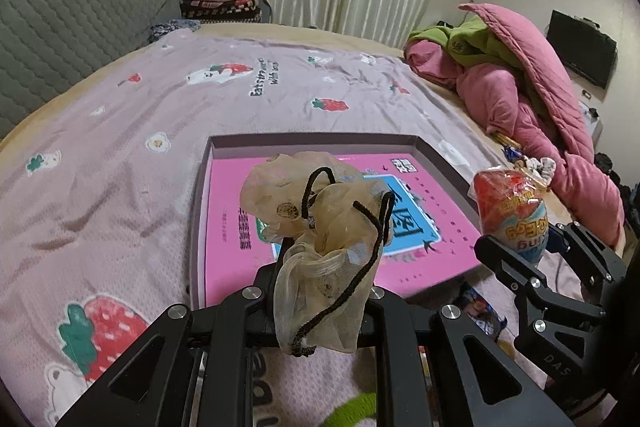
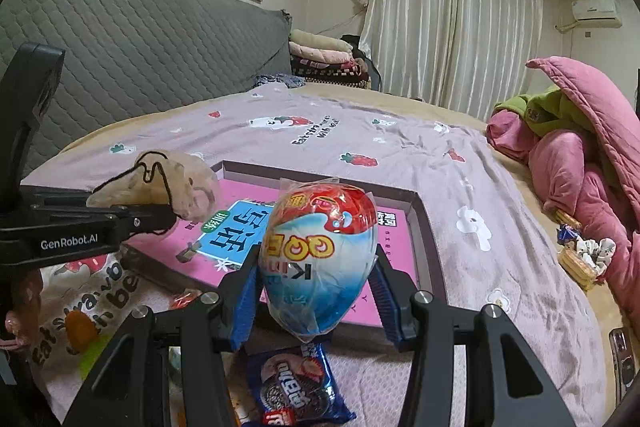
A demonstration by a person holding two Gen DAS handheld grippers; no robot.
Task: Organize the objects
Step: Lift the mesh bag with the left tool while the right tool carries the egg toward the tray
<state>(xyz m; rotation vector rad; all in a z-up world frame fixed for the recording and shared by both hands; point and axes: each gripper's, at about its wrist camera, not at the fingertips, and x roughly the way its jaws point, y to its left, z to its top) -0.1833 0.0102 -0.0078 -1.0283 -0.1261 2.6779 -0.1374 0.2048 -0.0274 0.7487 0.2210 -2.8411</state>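
Right wrist view: right claw clamped on one wrapped chocolate egg, left claw pinching one mesh drawstring pouch, both above the single shallow box on the bed. Judged next: lower and release inside. One Oreo pack waits below.

Black angular tongs: silver round screws, blue finger pads, white "GenRobot.AI" lettering on left unit.
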